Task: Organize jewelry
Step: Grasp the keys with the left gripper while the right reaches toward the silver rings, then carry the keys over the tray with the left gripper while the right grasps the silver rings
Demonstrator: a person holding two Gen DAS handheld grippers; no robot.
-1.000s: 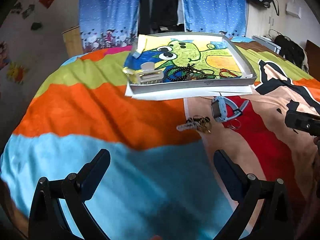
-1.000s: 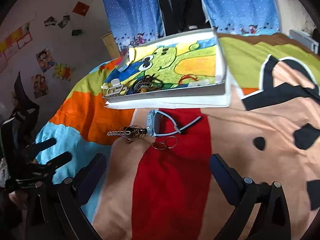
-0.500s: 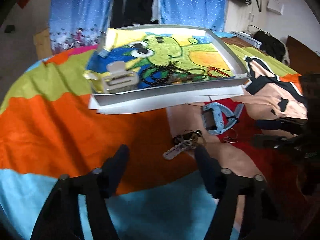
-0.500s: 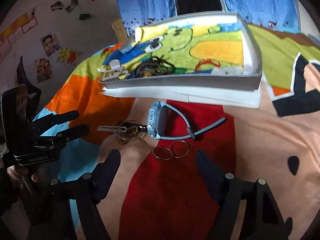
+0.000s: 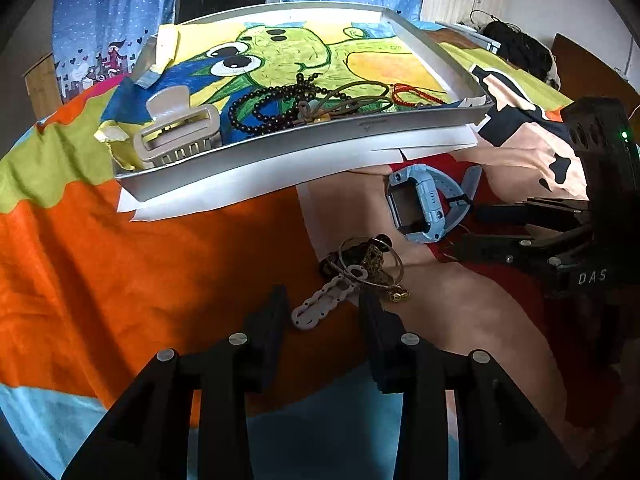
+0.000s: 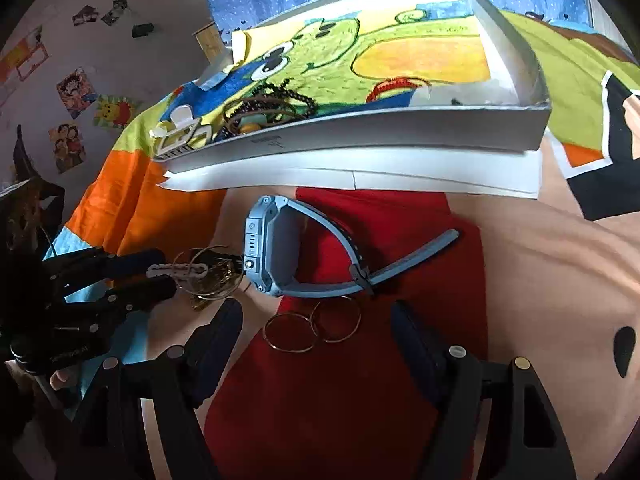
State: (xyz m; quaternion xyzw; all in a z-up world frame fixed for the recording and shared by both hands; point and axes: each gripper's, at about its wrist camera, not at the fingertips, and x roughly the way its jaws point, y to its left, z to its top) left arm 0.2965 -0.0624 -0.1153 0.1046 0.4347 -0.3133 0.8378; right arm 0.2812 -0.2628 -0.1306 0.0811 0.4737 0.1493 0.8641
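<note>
Left wrist view:
L gripper: jaws apart, a finger each side of the white chain link; not clamped on it, gap shows both sides.
Key/bangle cluster: thin wire bangle w/ brass charms, lying on the bedspread just ahead of the fingertips; white link sticks out of it toward the camera.
Blue smartwatch: face-up on the red patch, just right of the cluster, near the tray front.
Tray: grey, shallow, sits on white paper sheets; green cartoon drawing lines it.
In tray: beige hair claw at near-left corner; dark bead strand mid-front; red cord bracelet to the right.
R gripper: enters from right, tips just beside the watch strap.

Right wrist view:
R gripper: wide open, holding nothing; fingers flank the two hoop rings.
Hoop rings: thin metal pair, overlapping, flat on red fabric between the tips.
Blue smartwatch: on its side just beyond the rings, strap trailing right.
L gripper: at left, tips either side of the white chain link, by the cluster.
Tray: behind the watch, well apart from the rings.
</note>
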